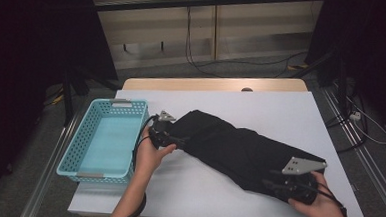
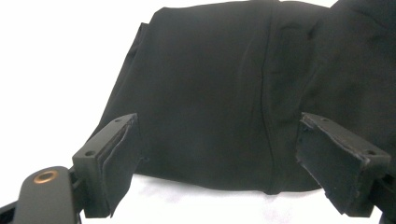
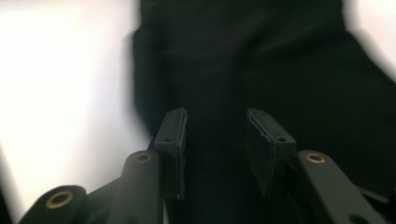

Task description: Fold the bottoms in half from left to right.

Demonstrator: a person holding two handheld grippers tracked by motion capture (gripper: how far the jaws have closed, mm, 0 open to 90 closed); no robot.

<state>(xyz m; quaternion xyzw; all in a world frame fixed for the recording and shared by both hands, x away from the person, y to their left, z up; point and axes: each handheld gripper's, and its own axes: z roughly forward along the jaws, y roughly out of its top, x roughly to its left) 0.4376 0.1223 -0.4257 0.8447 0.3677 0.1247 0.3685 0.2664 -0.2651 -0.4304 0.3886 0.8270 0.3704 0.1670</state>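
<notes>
High view, black garment (image 1: pixel 239 151), turquoise basket (image 1: pixel 104 139)

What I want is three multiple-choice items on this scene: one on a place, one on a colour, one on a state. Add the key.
1. Where does the basket stand?
A. at the left edge of the table
B. on the black garment
C. at the table's right edge

2. What colour is the basket?
A. red
B. light blue
C. yellow

3. How do the jaws of the left gripper stand?
A. shut on the basket's rim
B. wide apart
C. shut on a cable

Key: 1 A, the high view shows it left of the garment; 2 B, its walls and floor are light blue; 3 B, the left gripper view shows a broad gap between them.
</notes>
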